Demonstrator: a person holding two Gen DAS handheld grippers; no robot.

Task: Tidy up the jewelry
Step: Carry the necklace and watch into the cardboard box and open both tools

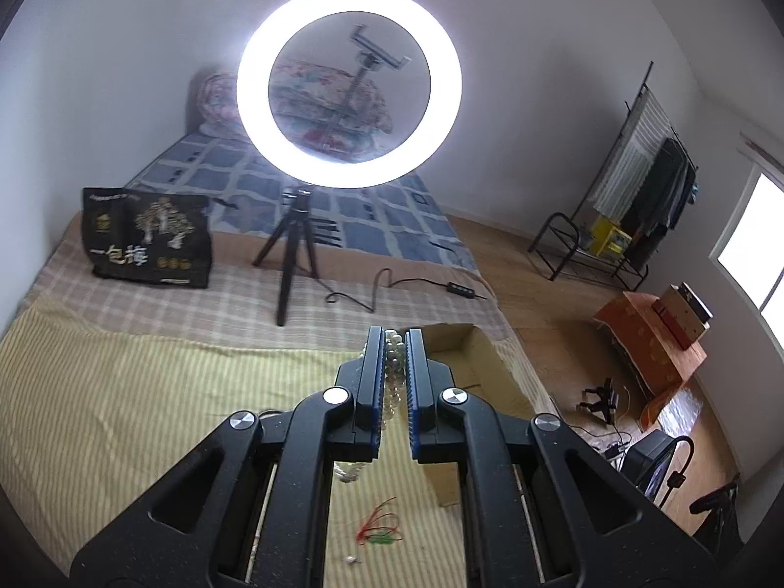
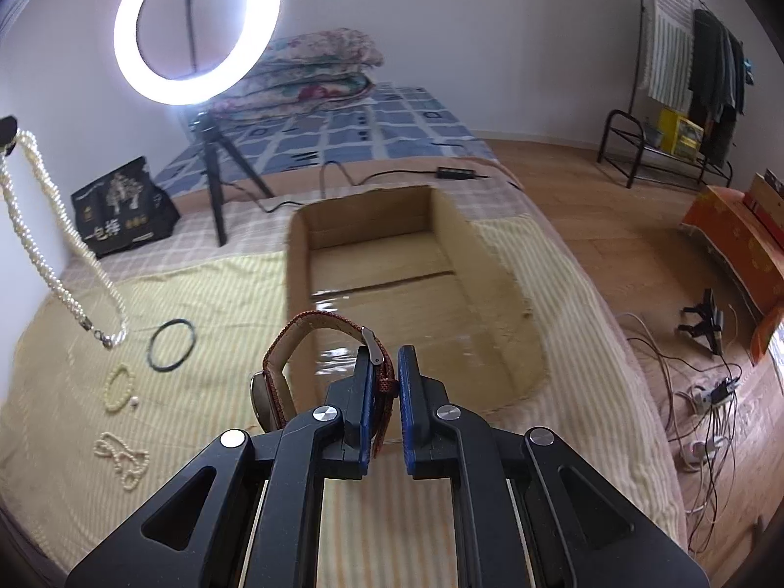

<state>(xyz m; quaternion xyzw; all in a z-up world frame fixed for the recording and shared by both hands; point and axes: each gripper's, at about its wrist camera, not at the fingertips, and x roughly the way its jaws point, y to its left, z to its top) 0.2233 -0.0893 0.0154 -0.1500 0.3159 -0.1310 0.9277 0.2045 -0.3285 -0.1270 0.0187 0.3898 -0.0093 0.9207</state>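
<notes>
Carrying both pieces: left gripper (image 1: 394, 367) clamps the pearl necklace (image 1: 395, 372), right gripper (image 2: 387, 382) pinches the watch (image 2: 279, 387) strap. We centre each above the cardboard box (image 2: 372, 206) ahead before releasing.

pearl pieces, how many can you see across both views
4. A pearl necklace hangs from the left claw, above the bed. A small bead bracelet lies on the yellow cloth, a loose pearl beside it, and a tangled pearl string nearer the camera. Others may be hidden.
</notes>
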